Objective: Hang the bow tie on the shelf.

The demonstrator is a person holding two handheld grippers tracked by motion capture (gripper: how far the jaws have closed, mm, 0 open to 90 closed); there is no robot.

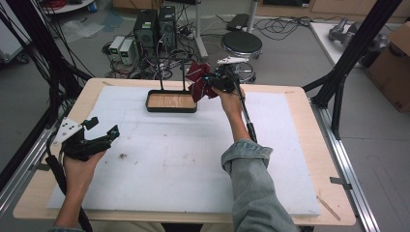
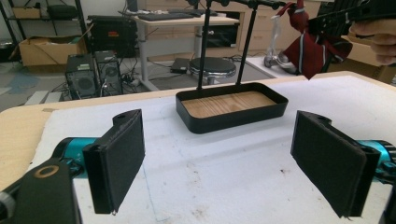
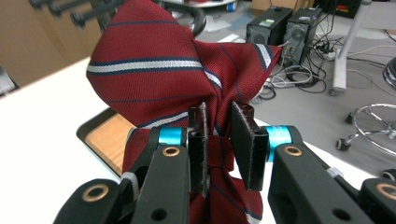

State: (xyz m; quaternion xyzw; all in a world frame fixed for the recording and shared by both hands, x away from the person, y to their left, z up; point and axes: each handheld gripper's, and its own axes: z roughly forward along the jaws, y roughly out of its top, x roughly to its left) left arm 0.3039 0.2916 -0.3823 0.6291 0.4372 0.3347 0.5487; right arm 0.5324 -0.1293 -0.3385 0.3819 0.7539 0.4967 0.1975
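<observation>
A dark red bow tie (image 1: 197, 79) with white and navy stripes hangs in the air just right of a black stand's crossbar. My right gripper (image 1: 210, 83) is shut on it, and the right gripper view shows the jaws pinching the centre knot of the bow tie (image 3: 154, 70) at the gripper (image 3: 219, 140). The stand's base is a black tray (image 1: 151, 107) with a wooden floor, at the far middle of the mat. My left gripper (image 1: 104, 126) rests low at the near left, its pads (image 2: 116, 158) wide apart and empty. From there the tray (image 2: 233, 122) and bow tie (image 2: 313, 49) lie ahead.
A white foam mat (image 1: 193, 154) covers most of the wooden table. Behind the table stand a round stool (image 1: 241, 43) and computer towers (image 1: 154, 26) amid cables. A cardboard box (image 1: 394, 63) sits on the floor at right. Black frame posts (image 1: 355, 43) flank the table.
</observation>
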